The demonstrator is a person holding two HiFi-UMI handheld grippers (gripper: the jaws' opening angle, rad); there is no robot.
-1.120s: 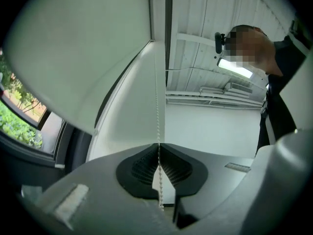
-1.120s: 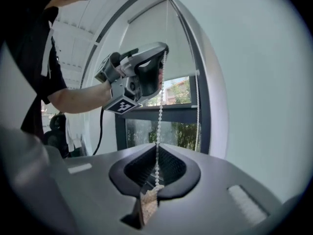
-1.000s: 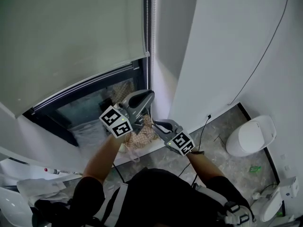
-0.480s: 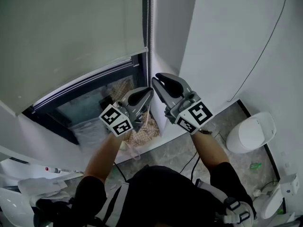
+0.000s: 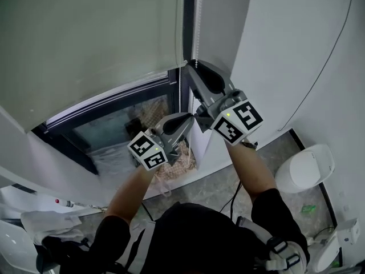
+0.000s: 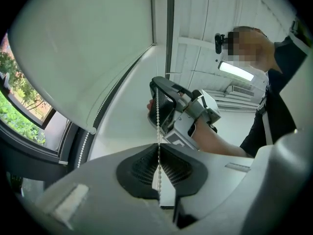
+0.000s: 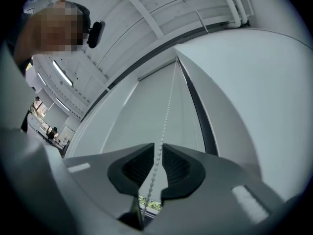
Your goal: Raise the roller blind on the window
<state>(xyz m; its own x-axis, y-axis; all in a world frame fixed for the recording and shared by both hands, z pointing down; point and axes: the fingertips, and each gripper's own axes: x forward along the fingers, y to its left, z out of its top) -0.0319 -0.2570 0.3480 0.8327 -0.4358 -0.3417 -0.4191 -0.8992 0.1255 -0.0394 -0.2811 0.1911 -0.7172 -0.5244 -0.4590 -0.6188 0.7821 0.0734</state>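
The pale roller blind (image 5: 85,44) covers most of the window, and its bottom bar (image 5: 114,91) hangs above the dark lower pane. A white bead chain (image 5: 182,33) runs down beside the dark frame. My left gripper (image 5: 185,117) is shut on the chain (image 6: 157,116), which passes straight between its pads (image 6: 173,168). My right gripper (image 5: 191,66) is higher up, above the left one, at the blind's lower right corner. Its jaws have just been closing. The chain (image 7: 166,111) runs through the narrow gap between them (image 7: 158,148), and the pads do not press on it.
A white wall (image 5: 285,50) with a thin dark cable (image 5: 319,67) stands close on the right. Far below are a white toilet (image 5: 305,167) on a grey floor and white cloth (image 5: 40,224) at the left. The window sill (image 5: 57,170) lies under the pane.
The right gripper has risen from below and right of the left gripper to above it, along the chain. The left gripper has stayed shut on the chain in nearly the same place.
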